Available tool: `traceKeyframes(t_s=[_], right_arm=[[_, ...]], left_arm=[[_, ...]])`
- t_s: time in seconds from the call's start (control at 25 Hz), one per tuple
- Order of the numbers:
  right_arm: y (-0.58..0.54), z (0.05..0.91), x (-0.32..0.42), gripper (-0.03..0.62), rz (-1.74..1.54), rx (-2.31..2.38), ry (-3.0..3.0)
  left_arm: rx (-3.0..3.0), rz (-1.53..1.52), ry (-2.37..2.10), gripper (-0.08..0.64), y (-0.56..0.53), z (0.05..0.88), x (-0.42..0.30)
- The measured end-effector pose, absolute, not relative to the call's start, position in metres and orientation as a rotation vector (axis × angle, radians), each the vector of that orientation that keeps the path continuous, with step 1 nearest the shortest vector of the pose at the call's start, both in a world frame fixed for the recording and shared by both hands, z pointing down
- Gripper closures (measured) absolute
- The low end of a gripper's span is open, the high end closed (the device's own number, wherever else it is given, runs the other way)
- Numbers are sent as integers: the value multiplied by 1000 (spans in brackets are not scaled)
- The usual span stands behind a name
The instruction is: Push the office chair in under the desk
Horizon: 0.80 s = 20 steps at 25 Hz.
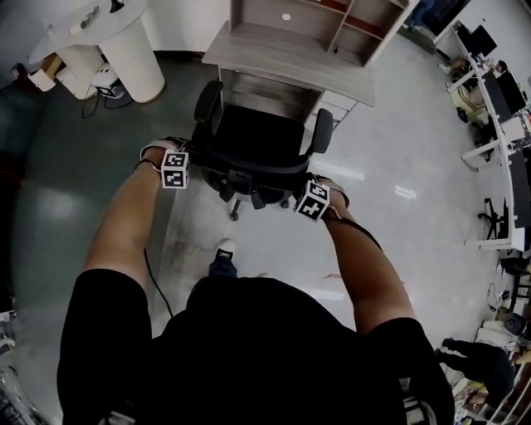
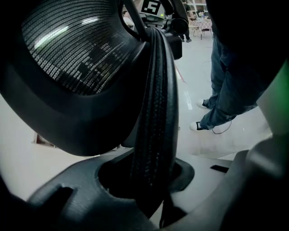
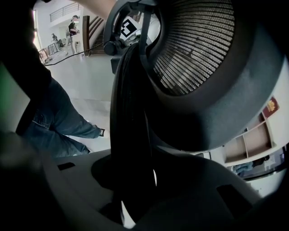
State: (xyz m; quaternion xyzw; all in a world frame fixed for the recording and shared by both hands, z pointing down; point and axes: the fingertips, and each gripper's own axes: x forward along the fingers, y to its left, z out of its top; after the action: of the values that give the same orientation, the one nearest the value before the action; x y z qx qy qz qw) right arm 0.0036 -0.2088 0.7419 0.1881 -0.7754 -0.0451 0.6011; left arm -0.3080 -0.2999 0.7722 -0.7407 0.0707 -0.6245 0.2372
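Note:
A black office chair point(image 1: 249, 141) with a mesh back stands in front of a grey wooden desk point(image 1: 286, 62), its seat toward the desk. My left gripper point(image 1: 178, 162) is at the left end of the backrest's top rim and my right gripper point(image 1: 314, 192) at the right end. In the left gripper view the ribbed black rim point(image 2: 156, 117) runs between the jaws of the left gripper point(image 2: 153, 180), which is shut on it. In the right gripper view the same rim point(image 3: 128, 117) sits clamped in the right gripper point(image 3: 131, 180). The fingertips are hidden behind the rim.
The desk carries shelf compartments point(image 1: 332, 21), and white drawers point(image 1: 336, 108) stand under its right side. A white round pedestal point(image 1: 137, 50) stands at the back left with cables on the floor. Desks with monitors point(image 1: 498, 100) line the right. My foot point(image 1: 222, 249) is behind the chair.

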Motion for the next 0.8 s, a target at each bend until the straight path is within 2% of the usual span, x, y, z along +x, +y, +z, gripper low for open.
traceKeyframes(t_s=[0.24, 0.8], right_arm=[[-258, 739, -16, 449, -106, 443, -1797], [-331, 739, -15, 442, -104, 455, -1799]], left_arm=[[-2031, -1723, 187, 453, -346, 769, -328], [-2038, -1703, 211, 449, -417, 768, -325]])
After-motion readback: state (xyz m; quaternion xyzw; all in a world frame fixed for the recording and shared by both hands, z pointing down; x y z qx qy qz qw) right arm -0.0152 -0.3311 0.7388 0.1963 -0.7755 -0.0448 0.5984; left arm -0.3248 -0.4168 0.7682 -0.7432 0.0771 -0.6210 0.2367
